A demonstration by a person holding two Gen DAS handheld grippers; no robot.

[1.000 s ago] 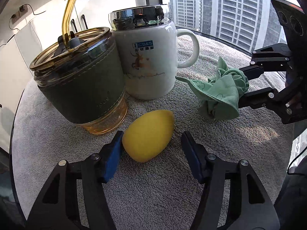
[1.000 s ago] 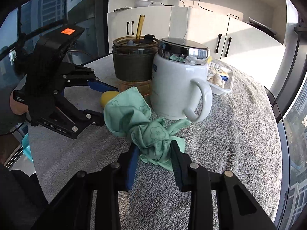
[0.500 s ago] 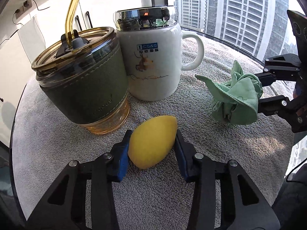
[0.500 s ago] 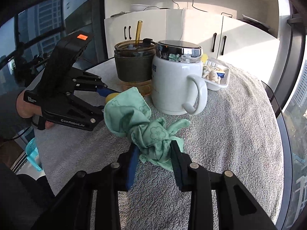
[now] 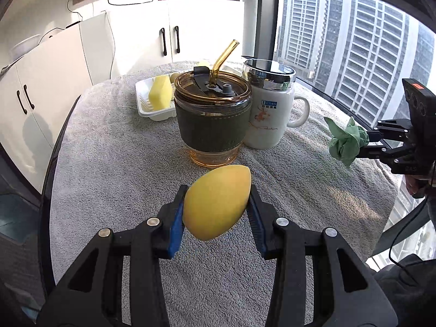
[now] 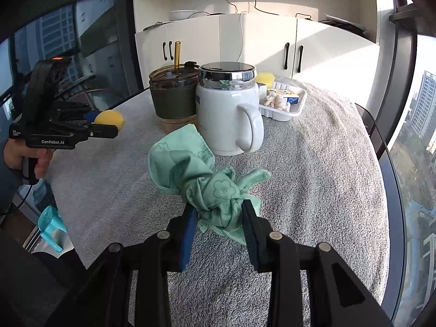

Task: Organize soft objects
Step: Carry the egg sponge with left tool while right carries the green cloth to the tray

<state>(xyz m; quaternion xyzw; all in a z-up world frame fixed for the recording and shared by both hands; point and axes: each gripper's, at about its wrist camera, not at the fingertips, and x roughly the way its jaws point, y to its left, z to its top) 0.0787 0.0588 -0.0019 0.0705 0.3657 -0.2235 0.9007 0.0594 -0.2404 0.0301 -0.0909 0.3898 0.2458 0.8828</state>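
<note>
My left gripper is shut on a yellow egg-shaped sponge and holds it above the grey towel-covered table. The sponge also shows in the right wrist view in the left gripper. My right gripper is shut on a crumpled green cloth, held above the table; the cloth also shows at the right of the left wrist view. A white tray with a yellow sponge block sits at the back.
A glass cup with green sleeve and amber straw and a white mug with chrome lid stand mid-table. The tray holds small white items. White cabinets stand behind, windows beside the table's edge.
The left gripper closed on the yellow sponge, lifted it and drew back from the cups. The right gripper kept the green cloth and also pulled back and up.
</note>
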